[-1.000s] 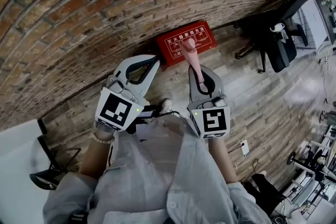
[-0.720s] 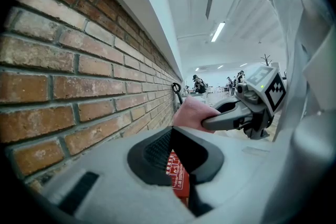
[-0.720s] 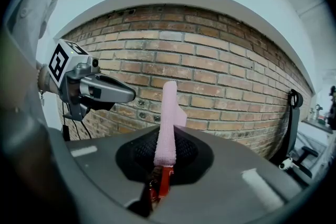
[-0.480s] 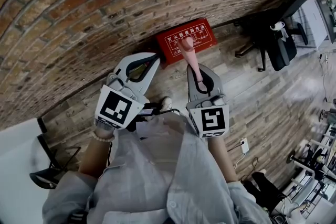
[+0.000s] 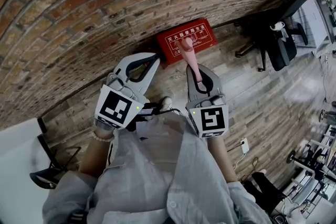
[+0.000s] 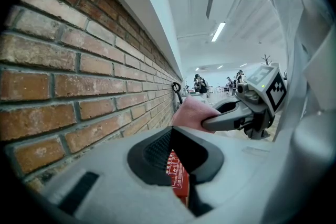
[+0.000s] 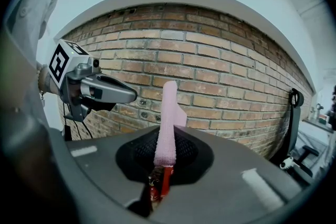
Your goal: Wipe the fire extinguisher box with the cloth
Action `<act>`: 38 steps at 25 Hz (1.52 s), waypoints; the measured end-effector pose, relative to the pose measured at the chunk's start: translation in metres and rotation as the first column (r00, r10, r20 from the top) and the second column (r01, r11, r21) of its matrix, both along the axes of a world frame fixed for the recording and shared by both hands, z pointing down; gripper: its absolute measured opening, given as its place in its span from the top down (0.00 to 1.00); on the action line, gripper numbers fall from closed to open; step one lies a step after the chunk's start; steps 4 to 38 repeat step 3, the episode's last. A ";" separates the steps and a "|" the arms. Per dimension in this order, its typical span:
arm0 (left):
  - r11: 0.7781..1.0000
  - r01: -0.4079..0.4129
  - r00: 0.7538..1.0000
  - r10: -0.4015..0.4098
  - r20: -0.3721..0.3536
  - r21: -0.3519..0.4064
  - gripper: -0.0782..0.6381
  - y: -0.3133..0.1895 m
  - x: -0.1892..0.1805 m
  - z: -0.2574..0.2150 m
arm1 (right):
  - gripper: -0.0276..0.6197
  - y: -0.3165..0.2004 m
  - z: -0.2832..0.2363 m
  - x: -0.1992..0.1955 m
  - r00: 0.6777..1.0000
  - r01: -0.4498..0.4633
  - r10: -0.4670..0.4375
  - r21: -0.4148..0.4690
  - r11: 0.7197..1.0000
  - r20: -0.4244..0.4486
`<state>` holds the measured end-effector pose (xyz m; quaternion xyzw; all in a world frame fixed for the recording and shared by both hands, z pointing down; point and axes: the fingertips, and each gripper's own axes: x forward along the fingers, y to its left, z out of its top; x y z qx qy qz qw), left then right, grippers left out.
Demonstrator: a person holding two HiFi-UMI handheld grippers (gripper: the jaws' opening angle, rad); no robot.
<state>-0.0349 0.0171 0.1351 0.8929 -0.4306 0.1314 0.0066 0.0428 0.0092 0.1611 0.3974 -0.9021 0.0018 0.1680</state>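
The red fire extinguisher box (image 5: 186,41) lies on the wooden floor against the brick wall. A pink cloth (image 5: 190,57) sticks out from my right gripper (image 5: 195,68), which is shut on it; the cloth's far end hangs over the box's front edge. In the right gripper view the cloth (image 7: 168,118) stands up between the jaws, with a sliver of the red box (image 7: 165,182) below. My left gripper (image 5: 155,58) hovers left of the box, shut on nothing. Its own view shows the box (image 6: 177,178) through the slit between its jaws, and the right gripper (image 6: 210,122) with the cloth (image 6: 191,112) beyond.
The brick wall (image 5: 105,2) runs along the far side, close to both grippers. A black office chair (image 5: 273,34) stands to the right of the box. A white plug block (image 5: 244,147) lies on the floor at the right, and a dark chair base (image 5: 50,168) at the lower left.
Almost nothing differs. The right gripper with the cloth has edged a touch toward the wall; the left gripper holds its place.
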 end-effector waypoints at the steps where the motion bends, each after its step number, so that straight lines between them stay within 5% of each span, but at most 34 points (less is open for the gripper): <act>1: 1.000 -0.001 1.000 0.001 0.001 0.000 0.89 0.000 0.000 0.000 | 0.93 0.000 0.000 0.000 1.000 -0.001 0.001 -0.001 1.000 -0.001; 38: 1.000 -0.003 1.000 0.003 0.003 0.002 0.89 0.000 0.001 0.000 | 0.93 0.001 0.001 0.001 1.000 -0.002 0.002 -0.002 1.000 -0.002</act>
